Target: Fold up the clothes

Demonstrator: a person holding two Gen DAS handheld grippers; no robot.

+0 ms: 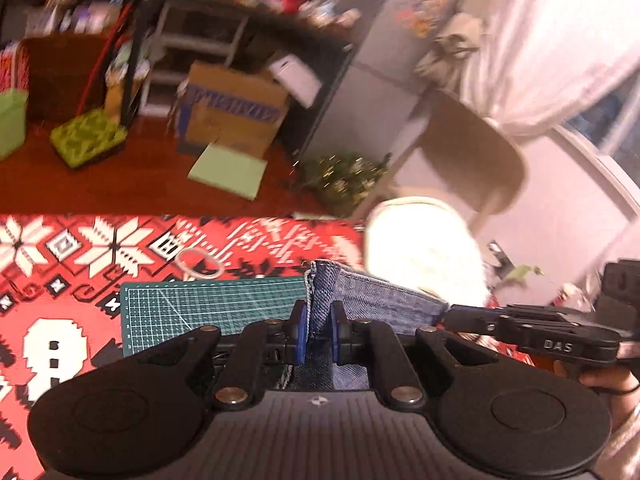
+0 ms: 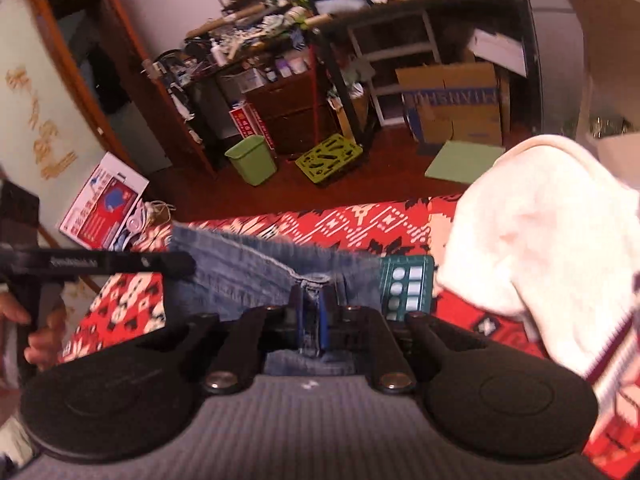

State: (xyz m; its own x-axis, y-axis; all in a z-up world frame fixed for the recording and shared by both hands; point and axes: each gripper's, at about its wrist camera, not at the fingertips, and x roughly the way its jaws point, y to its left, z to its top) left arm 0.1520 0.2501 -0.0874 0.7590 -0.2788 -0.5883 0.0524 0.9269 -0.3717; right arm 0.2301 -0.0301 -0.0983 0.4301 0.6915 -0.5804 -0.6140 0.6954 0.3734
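Both grippers, left gripper [image 1: 319,330] and right gripper [image 2: 311,322], have jaws pinched on the jeans [image 1: 372,300], held up over the red cloth [image 1: 100,248]. Only thin edges are held, so heavy denim could slip out or sag unevenly near the white fluffy thing [image 2: 532,248].

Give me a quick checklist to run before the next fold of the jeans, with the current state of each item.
1. Left gripper shut on the jeans: ok.
2. Right gripper shut on the jeans: ok.
3. Denim edge between the two grippers held without sagging: ok; it spans from one to the other.
4. White garment clear of the jeans: cannot tell; it lies close on the right.
5. Green cutting mat and tape ring out of the landing area: not ok; both sit on the red patterned cloth ahead.
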